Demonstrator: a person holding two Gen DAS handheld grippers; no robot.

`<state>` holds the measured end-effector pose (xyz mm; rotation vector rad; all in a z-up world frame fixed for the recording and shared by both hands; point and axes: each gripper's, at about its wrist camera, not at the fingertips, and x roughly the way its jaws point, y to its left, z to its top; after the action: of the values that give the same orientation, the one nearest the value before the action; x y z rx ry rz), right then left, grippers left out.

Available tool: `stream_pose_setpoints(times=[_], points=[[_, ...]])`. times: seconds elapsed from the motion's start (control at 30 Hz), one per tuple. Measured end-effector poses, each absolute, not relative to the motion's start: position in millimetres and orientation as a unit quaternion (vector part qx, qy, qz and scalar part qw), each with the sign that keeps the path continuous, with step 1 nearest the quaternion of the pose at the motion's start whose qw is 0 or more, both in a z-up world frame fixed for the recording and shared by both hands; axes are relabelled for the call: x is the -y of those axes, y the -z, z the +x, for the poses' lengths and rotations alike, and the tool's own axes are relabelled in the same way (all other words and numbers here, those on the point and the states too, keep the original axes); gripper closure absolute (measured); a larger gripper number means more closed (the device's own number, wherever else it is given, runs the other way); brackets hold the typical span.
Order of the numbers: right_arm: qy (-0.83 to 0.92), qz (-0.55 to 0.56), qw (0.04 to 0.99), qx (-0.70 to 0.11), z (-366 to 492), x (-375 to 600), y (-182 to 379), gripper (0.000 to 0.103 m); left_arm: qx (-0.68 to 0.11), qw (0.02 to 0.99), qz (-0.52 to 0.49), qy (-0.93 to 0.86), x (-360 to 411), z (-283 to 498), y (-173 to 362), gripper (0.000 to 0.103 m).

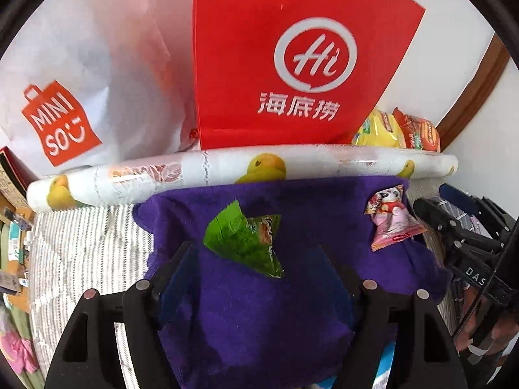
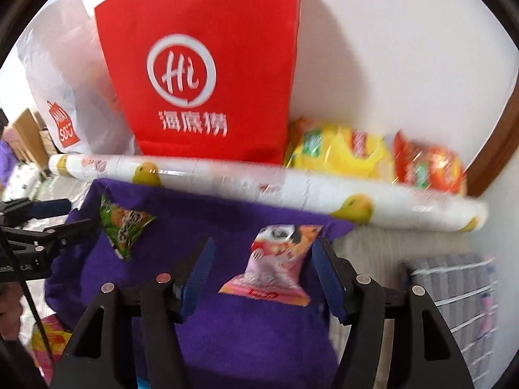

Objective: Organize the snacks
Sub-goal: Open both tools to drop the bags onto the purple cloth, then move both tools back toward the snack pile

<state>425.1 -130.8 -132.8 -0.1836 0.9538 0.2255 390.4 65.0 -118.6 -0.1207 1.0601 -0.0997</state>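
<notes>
On the purple fleece cloth [image 1: 259,308] spread over a striped surface lie two small snack packets: a green foil packet [image 1: 245,243] and a pink cartoon-printed packet [image 2: 275,267], well apart from each other. Each gripper is lined up on one of them. The left gripper [image 1: 256,269] has its jaws spread wide and holds nothing, the green packet lying just ahead of the fingertips. The right gripper [image 2: 262,275] is likewise wide open and empty, with the pink packet lying between its blue finger pads [image 2: 327,275]. To do the pickup well, I judge each gripper should go low and level, straddle the puffed middle and not a crimped corner, and close gently, since foil may slip or drag the soft cloth along. Behind the duck-printed white roll [image 1: 243,171] stand a red paper bag [image 1: 292,58] and larger yellow and orange snack bags [image 2: 373,155], a likely destination.
</notes>
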Motion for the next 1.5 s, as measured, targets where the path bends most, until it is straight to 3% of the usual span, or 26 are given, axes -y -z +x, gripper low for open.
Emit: stream_pose_setpoints(times=[0.33,0.47,0.8,1.03,1.5], points=[[-0.072,-0.026,0.891,-0.448,396,147,92,0.04,-0.466,0.879,-0.082,0.064,-75,361,71,0.029],[-0.067,-0.025,0.894,-0.443,367,153,77,0.029,-0.445,0.89,-0.076,0.057,-76,337,54,0.029],[-0.04,-0.047,0.888,-0.456,295,157,68,0.023,-0.426,0.899,-0.069,0.079,-73,264,41,0.029],[-0.062,-0.047,0.905,-0.418,237,152,60,0.023,-0.412,0.905,-0.075,0.078,-81,209,32,0.029],[-0.155,0.076,0.868,-0.466,164,160,107,0.026,-0.429,0.897,-0.094,0.054,-101,151,61,0.029]])
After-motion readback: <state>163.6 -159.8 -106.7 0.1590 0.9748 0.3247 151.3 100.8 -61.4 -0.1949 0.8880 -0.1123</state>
